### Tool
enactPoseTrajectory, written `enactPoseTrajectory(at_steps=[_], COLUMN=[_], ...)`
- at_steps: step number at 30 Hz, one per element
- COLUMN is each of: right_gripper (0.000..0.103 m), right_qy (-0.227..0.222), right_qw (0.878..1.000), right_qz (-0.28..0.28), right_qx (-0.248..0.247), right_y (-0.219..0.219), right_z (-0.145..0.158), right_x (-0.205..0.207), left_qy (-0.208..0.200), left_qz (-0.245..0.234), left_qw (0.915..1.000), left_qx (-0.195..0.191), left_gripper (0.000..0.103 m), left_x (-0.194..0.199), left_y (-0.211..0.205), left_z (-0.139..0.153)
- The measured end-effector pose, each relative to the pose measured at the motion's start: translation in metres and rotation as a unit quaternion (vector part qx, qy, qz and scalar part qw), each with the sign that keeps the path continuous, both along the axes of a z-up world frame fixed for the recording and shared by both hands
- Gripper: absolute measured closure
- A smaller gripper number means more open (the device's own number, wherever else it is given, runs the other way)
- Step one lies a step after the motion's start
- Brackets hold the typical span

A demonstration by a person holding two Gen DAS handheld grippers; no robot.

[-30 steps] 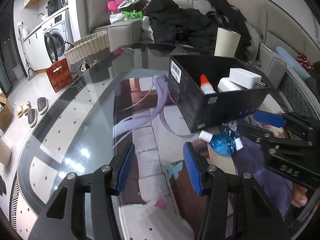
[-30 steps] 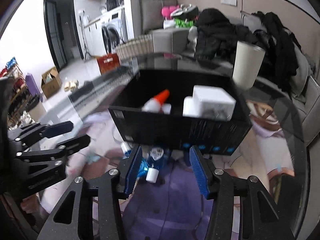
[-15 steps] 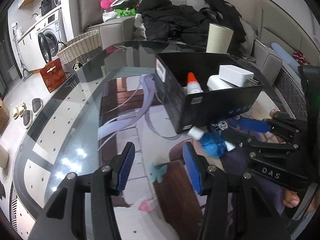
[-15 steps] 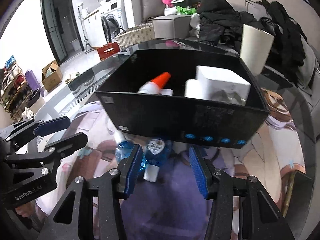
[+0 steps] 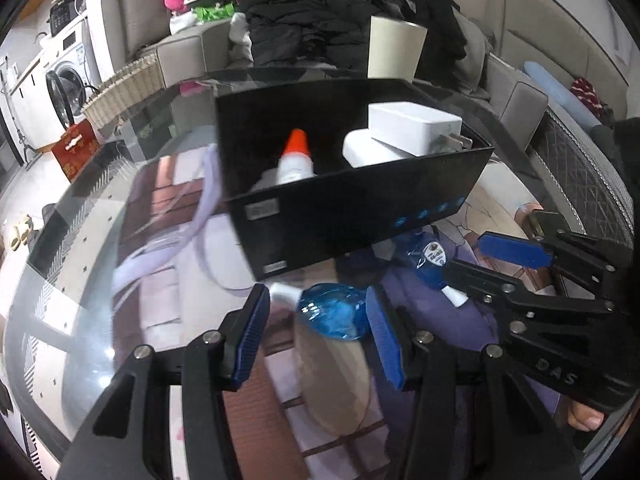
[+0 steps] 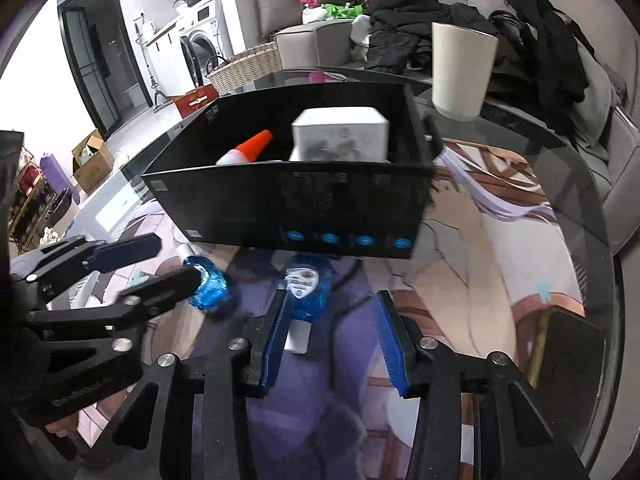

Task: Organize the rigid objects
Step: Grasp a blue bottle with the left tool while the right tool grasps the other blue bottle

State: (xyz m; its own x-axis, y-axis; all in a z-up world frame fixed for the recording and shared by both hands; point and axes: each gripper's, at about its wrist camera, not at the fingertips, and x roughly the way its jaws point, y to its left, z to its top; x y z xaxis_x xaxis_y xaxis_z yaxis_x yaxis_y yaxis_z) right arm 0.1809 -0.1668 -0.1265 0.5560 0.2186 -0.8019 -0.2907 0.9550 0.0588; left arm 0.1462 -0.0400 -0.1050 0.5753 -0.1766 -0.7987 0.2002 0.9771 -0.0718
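Left gripper (image 5: 316, 320): stood open over the glass tabletop (image 5: 120, 280); a blue bottle (image 5: 332, 316) lay between its blue pads, its right side at or nearly at the right pad, its white cap toward the left pad, which stood clear of it.
Right gripper (image 6: 332, 332): open, its jaws having just been closing; a second blue bottle (image 6: 306, 288) lay between the pads beside the left one, white cap toward the camera, with a wide gap to the right pad.
Black box (image 5: 360, 208): sat on the tabletop just behind both bottles, open at the top.
Box contents: a white bottle with an orange tip (image 5: 296, 156) and a white charger block (image 5: 412, 128) resting on another white item.
Beige cup (image 6: 460, 72): stood upright behind the box.
Behind: sofa piled with dark clothes (image 5: 312, 28).
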Motion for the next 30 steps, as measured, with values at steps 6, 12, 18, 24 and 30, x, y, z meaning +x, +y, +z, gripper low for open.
enactPoseTrajectory(at_steps=[6,12,18,24,30], right_gripper=[0.059,0.059,0.059,0.064,0.07], right_qy=[-0.003,0.007,0.02,0.023,0.024], right_qw=[1.0,1.0,0.999,0.999,0.999], right_qz=[-0.001,0.011,0.027,0.04,0.047], right_qx=[0.009,0.011,0.01,0.002,-0.012], right_y=[-0.005,0.008,0.022,0.032,0.034], right_z=[0.005,0.002,-0.005,-0.007,-0.007], right_x=[0.001,0.004,0.007,0.011,0.007], left_qy=[0.017,0.021,0.029,0.032,0.034], left_qz=[-0.002,-0.01,-0.023,-0.032,-0.029], left_qw=[0.9998,0.9997,0.9991,0.9987,0.9989], left_qx=[0.003,-0.002,-0.02,-0.025,-0.013], left_gripper=[0.053,0.056,0.07,0.07,0.054], left_x=[0.012,0.012,0.002,-0.01,-0.018], left_y=[-0.008,-0.002,0.015,0.026,0.029], left_z=[-0.008,-0.01,-0.008,-0.008,-0.009])
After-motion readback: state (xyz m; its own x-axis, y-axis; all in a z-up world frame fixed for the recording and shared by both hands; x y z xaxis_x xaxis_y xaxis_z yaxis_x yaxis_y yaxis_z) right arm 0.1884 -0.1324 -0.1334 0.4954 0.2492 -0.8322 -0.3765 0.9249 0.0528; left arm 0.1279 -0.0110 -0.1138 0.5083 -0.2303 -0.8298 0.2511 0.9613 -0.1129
